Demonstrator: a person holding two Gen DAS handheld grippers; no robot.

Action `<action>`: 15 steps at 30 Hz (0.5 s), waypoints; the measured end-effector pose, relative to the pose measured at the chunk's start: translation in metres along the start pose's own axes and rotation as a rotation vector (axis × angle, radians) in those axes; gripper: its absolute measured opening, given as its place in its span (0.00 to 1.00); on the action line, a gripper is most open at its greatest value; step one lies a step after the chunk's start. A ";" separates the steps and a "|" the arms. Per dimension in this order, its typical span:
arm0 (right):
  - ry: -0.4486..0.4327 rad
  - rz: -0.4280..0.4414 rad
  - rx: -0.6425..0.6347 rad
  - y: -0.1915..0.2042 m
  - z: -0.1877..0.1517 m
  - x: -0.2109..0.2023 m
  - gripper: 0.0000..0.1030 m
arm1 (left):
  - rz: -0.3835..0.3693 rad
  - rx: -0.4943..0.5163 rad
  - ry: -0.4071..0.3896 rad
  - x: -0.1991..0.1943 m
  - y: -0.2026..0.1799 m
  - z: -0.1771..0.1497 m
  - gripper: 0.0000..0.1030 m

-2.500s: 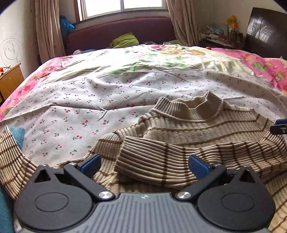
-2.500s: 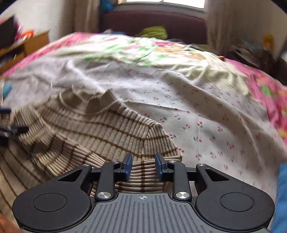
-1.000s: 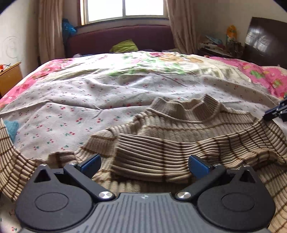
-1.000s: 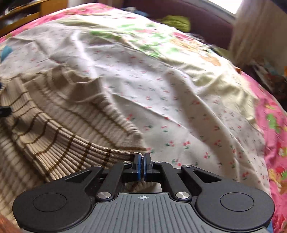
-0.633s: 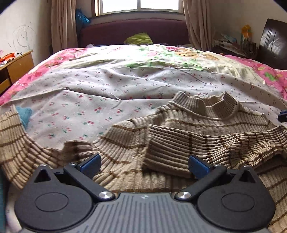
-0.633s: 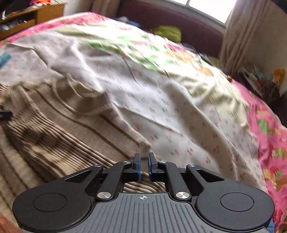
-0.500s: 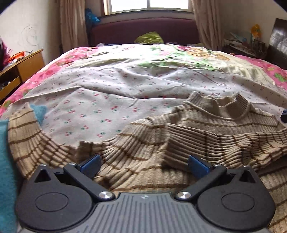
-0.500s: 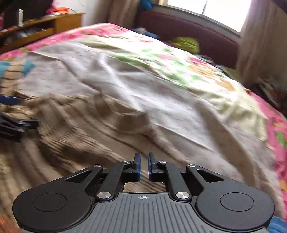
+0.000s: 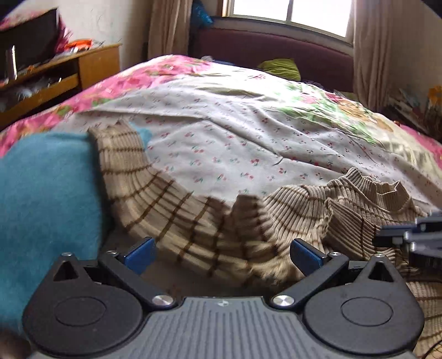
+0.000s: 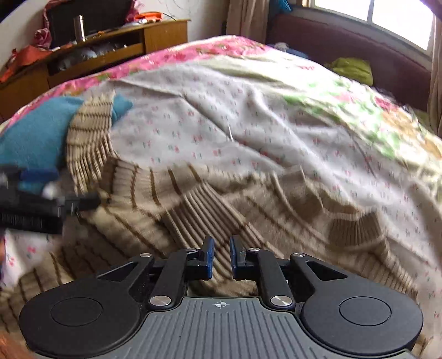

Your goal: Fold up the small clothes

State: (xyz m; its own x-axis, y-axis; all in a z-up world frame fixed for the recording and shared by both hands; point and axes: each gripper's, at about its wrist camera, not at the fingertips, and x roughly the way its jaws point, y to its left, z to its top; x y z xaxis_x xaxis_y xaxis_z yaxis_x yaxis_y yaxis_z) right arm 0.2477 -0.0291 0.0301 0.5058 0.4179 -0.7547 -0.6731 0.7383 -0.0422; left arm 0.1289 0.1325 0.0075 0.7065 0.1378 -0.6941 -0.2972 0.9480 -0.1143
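My left wrist view sits low and close over the sweater (image 9: 210, 221), looking up the bed (image 9: 234, 132) toward the window (image 9: 290, 13). My right wrist view is equally near, angled leftward toward the shelf (image 10: 110, 47). Both share the sweater (image 10: 221, 198), teal cloth (image 9: 47, 198) (image 10: 36, 135) and bed (image 10: 248, 116); each catches the other tongs at its edge (image 9: 411, 237) (image 10: 38, 198).

We see the striped sweater (image 10: 226, 198) motion-blurred; its lower part is cut off by the frame. The left gripper (image 10: 91, 200) is smeared.
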 end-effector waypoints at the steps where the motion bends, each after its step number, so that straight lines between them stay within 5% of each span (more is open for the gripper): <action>1: -0.006 0.014 -0.008 0.007 0.010 0.000 0.15 | -0.005 -0.012 0.010 -0.001 0.003 -0.003 1.00; 15: 0.049 0.284 -0.191 0.163 0.162 0.073 0.25 | 0.047 -0.131 -0.055 -0.012 0.040 -0.006 1.00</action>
State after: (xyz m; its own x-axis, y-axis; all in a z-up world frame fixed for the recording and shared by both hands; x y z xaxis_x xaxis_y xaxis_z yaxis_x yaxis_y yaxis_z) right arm 0.2622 0.2077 0.0742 0.2599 0.5633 -0.7843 -0.8744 0.4819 0.0564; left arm 0.1050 0.1674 0.0070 0.7229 0.1999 -0.6614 -0.4092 0.8952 -0.1766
